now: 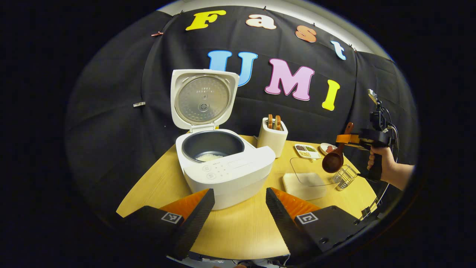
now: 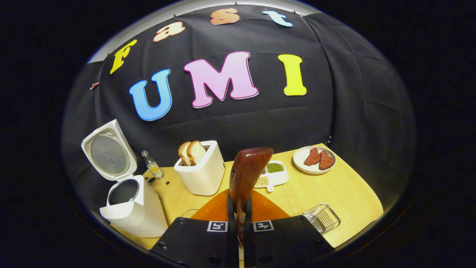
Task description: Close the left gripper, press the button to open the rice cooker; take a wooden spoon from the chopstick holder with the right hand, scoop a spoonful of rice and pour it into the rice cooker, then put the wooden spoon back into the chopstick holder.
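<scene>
Two grippers are at work over a round wooden tabletop (image 1: 238,230). The left gripper (image 1: 240,208) hovers near the front of the white rice cooker (image 1: 227,167), and its two fingers (image 1: 195,219) are spread wide apart with nothing between them. The rice cooker's lid (image 1: 202,98) stands straight up, so the dark pot inside is open. A little white rice (image 1: 208,157) lies at the bottom of the pot.

To the right, a hand (image 1: 379,160) holds the right gripper (image 1: 347,140) up in the air. Its fingers are squeezed tight on the handle of the wooden spoon (image 1: 334,156). The spoon's round bowl hangs down, above a clear container (image 1: 308,175) with white stuff in it and beside a small wire basket (image 1: 344,176). In the right gripper view, the wooden spoon (image 2: 247,175) sticks up out of the pinched fingers (image 2: 219,238).

Behind the rice cooker, farther back, stands a white holder (image 1: 272,137) with brown pieces poking out of the top; in the right gripper view they look like bread slices (image 2: 191,152). To its right sit a small tray of beans (image 1: 306,150) and a plate with red pieces (image 2: 314,160). A tiny bottle (image 2: 152,165) stands on the tabletop between the rice cooker and the white holder.
</scene>
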A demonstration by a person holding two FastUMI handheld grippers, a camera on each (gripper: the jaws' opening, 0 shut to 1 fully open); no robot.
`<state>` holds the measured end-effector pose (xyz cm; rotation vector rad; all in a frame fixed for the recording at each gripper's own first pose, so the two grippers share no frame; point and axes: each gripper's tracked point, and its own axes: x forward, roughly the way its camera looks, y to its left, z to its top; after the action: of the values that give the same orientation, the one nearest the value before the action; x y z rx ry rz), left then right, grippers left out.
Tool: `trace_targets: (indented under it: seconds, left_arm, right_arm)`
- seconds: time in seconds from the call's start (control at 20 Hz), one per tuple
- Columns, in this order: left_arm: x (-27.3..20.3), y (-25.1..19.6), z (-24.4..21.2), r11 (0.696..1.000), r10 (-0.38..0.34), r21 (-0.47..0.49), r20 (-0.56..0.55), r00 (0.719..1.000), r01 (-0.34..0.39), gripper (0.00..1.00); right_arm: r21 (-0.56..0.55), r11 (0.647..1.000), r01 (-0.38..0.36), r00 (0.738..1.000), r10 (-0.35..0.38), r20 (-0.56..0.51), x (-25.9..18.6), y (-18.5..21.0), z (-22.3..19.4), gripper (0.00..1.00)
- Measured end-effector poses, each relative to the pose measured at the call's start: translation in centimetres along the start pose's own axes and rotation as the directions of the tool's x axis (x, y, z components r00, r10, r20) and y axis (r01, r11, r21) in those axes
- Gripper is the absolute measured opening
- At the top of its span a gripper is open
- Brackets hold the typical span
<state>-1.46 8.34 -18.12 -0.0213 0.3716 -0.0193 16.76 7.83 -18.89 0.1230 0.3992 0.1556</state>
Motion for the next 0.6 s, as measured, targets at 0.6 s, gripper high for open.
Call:
trace_targets:
  seconds: [0.6]
  left_arm:
    - [0.9,2.1,-3.8,0.995,-0.036,-0.091,-0.082,0.996,0.029,0.96]
  right_arm:
    - [0.058,0.992,0.116,0.991,-0.112,-0.071,2.3,0.0,-8.8,0.14]
